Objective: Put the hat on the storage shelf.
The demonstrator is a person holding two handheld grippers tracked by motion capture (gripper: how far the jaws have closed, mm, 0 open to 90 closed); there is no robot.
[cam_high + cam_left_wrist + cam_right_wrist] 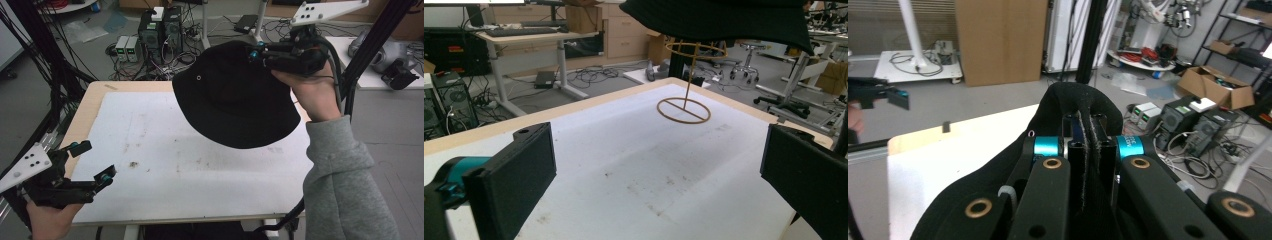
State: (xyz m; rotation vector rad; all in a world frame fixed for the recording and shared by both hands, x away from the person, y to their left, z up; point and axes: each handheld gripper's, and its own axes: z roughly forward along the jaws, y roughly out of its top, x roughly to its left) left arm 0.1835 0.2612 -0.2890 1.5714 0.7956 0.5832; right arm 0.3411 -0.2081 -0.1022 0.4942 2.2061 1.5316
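A black bucket hat (232, 95) hangs in the air over the table's far right part, held by its crown. My right gripper (257, 53) is shut on the hat; in the right gripper view its jaws pinch a fold of the black fabric (1087, 131). Below the hat stands a thin wooden hat stand (685, 82), with a ring on top and a ring base on the white mat. The hat's brim (724, 20) hovers just above the stand's top ring. My left gripper (92, 162) is open near the table's front left corner, nothing between its pads (516, 175).
A white mat (180, 160) covers most of the wooden table (92, 100). Computers and tangled cables (160, 35) sit on the floor beyond the far edge. A black frame post (370, 45) rises at the right. Desks and chairs stand farther off.
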